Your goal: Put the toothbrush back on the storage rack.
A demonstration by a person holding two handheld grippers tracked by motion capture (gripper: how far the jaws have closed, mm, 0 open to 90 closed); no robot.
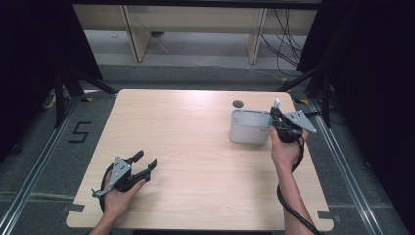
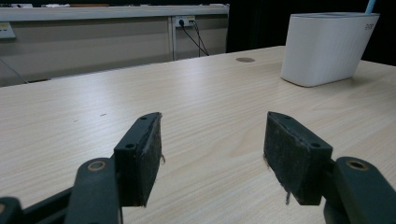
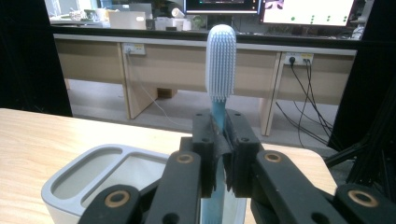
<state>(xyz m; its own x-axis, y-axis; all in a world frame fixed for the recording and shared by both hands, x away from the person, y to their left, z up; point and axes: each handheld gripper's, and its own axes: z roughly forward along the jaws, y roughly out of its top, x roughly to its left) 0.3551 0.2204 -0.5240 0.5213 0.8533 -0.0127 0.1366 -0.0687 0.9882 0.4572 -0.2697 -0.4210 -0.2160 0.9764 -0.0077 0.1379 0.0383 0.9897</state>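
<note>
- One wooden table [image 1: 195, 161] is seen, bare apart from a white holder [image 1: 249, 128] set near its far right edge.
- Left gripper [image 1: 143, 164] is held low at the near left, jaws spread wide, nothing between them.
- Right gripper [image 1: 277, 115] is clamped on a blue toothbrush [image 3: 221, 65], kept upright, bristle head up, at the holder's right end over its rim.
</note>
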